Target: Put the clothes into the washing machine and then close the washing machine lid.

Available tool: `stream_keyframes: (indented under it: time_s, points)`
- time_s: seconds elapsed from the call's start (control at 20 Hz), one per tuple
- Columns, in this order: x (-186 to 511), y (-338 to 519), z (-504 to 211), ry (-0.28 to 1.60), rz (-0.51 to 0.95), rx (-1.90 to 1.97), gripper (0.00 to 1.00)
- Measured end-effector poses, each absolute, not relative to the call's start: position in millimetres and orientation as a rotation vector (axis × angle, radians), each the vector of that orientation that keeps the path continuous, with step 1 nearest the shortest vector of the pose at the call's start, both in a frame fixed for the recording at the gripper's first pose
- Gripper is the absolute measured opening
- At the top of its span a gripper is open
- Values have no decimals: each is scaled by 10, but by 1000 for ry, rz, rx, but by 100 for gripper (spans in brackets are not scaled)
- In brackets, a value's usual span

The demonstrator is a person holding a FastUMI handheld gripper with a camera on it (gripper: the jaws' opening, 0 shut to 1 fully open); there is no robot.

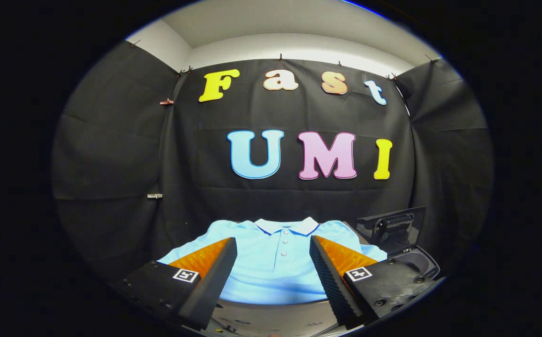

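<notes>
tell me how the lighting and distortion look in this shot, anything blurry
Gripper view: fisheye bends the booth walls outward; the light blue polo shirt is evenly lit and sharp between the open gripper fingers; the dark washing machine lid beyond the right finger shows faint glare; no motion blur.

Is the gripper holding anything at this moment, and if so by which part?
Nothing is held. The gripper is open, its fingers spread above the light blue polo shirt lying flat ahead.

Black cloth wall (pixel 112 154) pinned with small clips (pixel 154 196), pale ceiling (pixel 271 23) above, grey tabletop (pixel 271 318) below.
</notes>
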State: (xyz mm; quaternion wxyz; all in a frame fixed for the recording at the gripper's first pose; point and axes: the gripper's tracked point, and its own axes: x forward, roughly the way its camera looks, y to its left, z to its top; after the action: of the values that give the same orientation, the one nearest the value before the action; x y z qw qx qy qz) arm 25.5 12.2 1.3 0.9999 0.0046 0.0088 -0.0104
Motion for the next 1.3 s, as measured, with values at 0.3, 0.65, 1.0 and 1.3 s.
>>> stream_keyframes:
  time_s: [0.3,0.65,1.0,1.3]
  points:
    - [646,32,-47,122,-80,44,98]
    - [1226,-13,-459,390,-114,27,99]
    - [1548,-8,-822,623,-125,76,100]
    - [1602,-22,-967,763,-146,102,100]
